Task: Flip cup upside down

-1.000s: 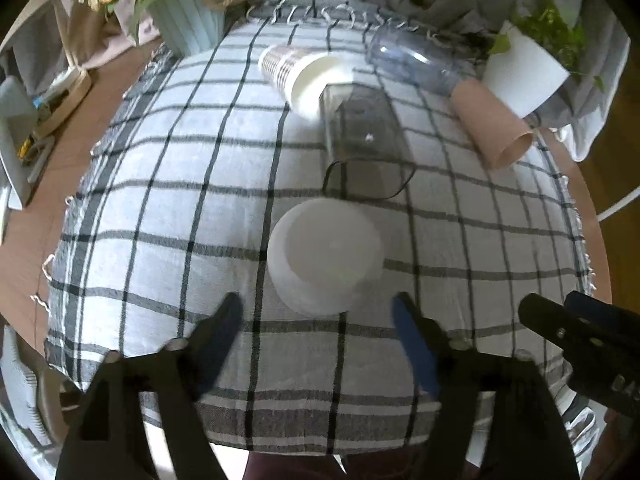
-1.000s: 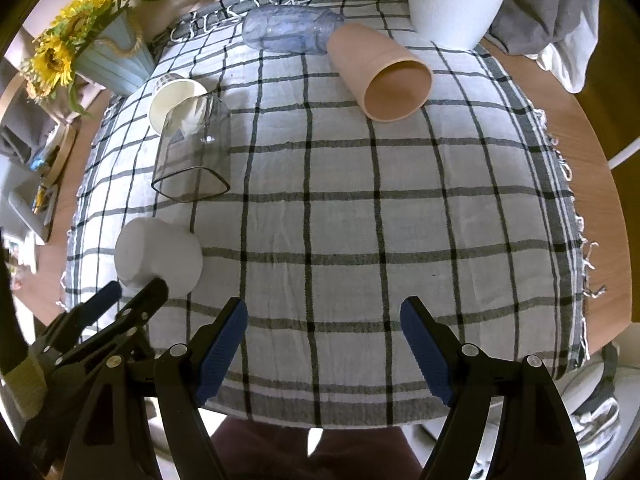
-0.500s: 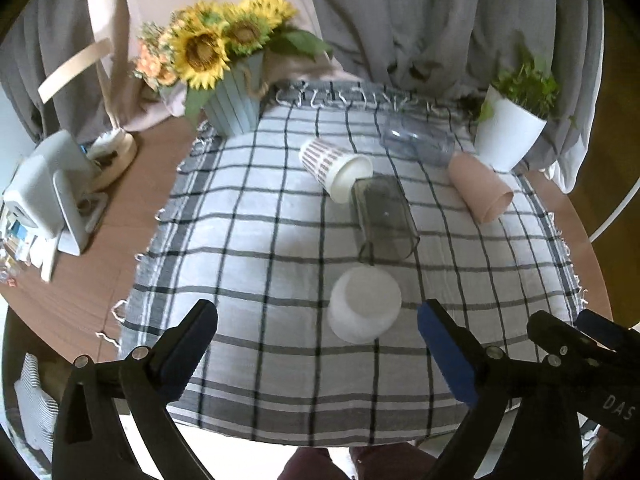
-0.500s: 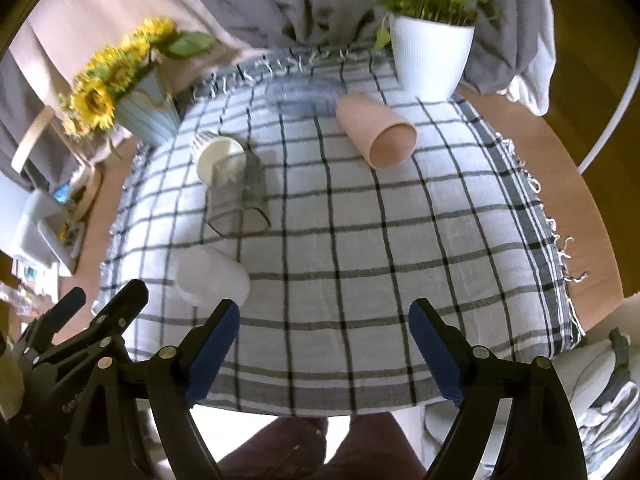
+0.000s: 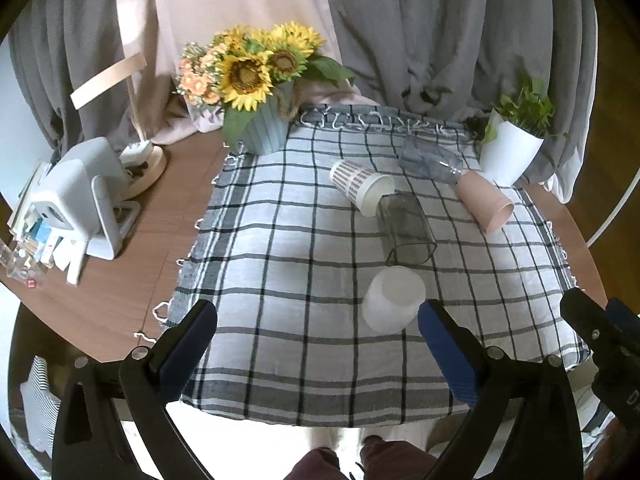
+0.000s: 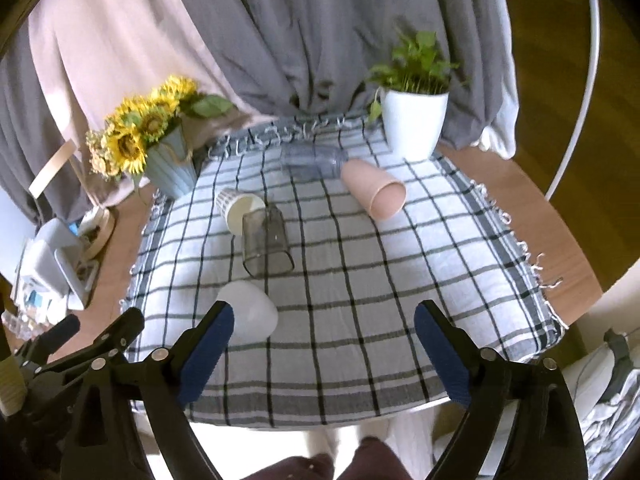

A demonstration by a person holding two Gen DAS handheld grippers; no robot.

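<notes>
A white cup [image 5: 392, 300] stands upside down on the checked cloth [image 5: 280, 248] near the front; it also shows in the right wrist view [image 6: 250, 314]. My left gripper [image 5: 318, 344] is open and empty, held back and above the table's front edge, with the cup just left of its right finger. My right gripper [image 6: 320, 344] is open and empty too, over the front edge, the cup beside its left finger. Each gripper shows at the edge of the other's view.
A smoky square glass [image 5: 404, 228], a striped paper cup [image 5: 360, 186], a pink cup [image 5: 486, 200] and a clear bottle [image 5: 430, 162] lie on their sides. A sunflower vase [image 5: 262, 132] stands back left, a white plant pot [image 5: 510, 156] back right. Clutter [image 5: 80, 200] sits on the wooden table at left.
Both grippers have pulled back and up from the table, so the cups look smaller and farther. The white cup stays upside down where it stood. Both jaws stay open.
</notes>
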